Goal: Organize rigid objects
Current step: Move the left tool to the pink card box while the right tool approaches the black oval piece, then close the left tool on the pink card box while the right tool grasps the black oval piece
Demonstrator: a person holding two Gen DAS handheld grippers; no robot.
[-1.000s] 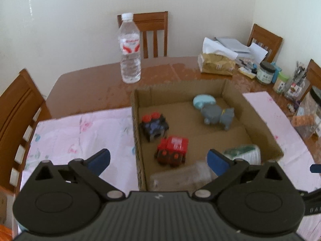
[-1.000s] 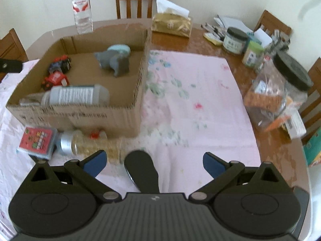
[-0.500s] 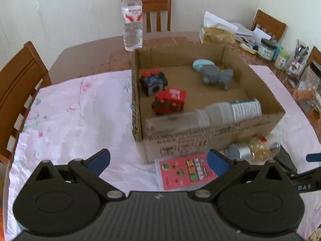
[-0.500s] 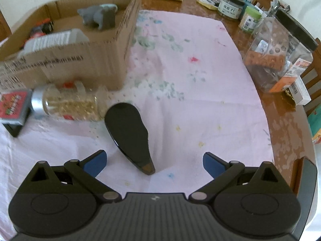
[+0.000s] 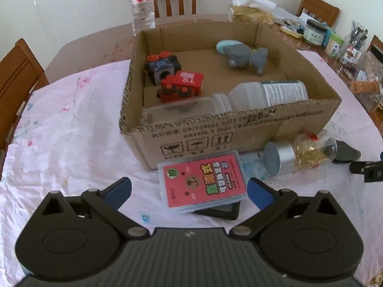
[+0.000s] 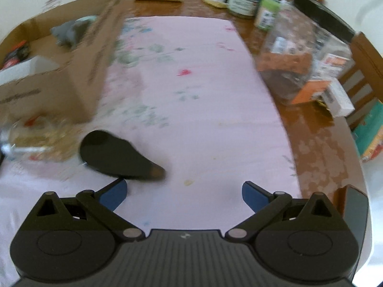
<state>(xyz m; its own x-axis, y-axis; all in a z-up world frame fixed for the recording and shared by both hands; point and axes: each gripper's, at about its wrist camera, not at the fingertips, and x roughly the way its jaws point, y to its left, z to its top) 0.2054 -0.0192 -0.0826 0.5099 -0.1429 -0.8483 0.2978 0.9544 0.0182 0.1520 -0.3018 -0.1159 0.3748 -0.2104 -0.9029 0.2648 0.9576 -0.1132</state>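
The left gripper [image 5: 189,189] has its jaws spread wide and holds nothing. Between its blue fingertips [image 5: 119,189], just ahead, lies a pink card case [image 5: 203,181], resting on a flat black slab [image 5: 220,211] whose edge shows under it. Straight ahead of that stands the box [image 5: 215,131], open-topped, on a pink cloth [image 5: 67,131]. Inside the box, nearest the gripper, a white bottle [image 5: 268,93] lies on its side along the front wall. Beyond it sit a red toy train [image 5: 183,87] and, further back and to the left, a black one [image 5: 162,68] with red knobs; the two look to be touching. A grey toy animal [image 5: 246,56] lies in the far right part. Ahead and to the right, outside the box and against its front wall, a jar [image 5: 301,155] of gold flakes with a silver cap lies on its side.

The right gripper [image 6: 184,191] is also wide open and empty. This view is blurred. A black teardrop-shaped piece [image 6: 115,154] lies on the cloth just ahead of the left fingertip [image 6: 115,192], its narrow end pointing right. The jar shows as a gold blur further left, just beside the black piece's wide end; whether they touch I cannot tell. The box corner stands beyond it. Far right, on bare table [image 6: 318,143], is a clear tub [image 6: 299,55] with a black lid.
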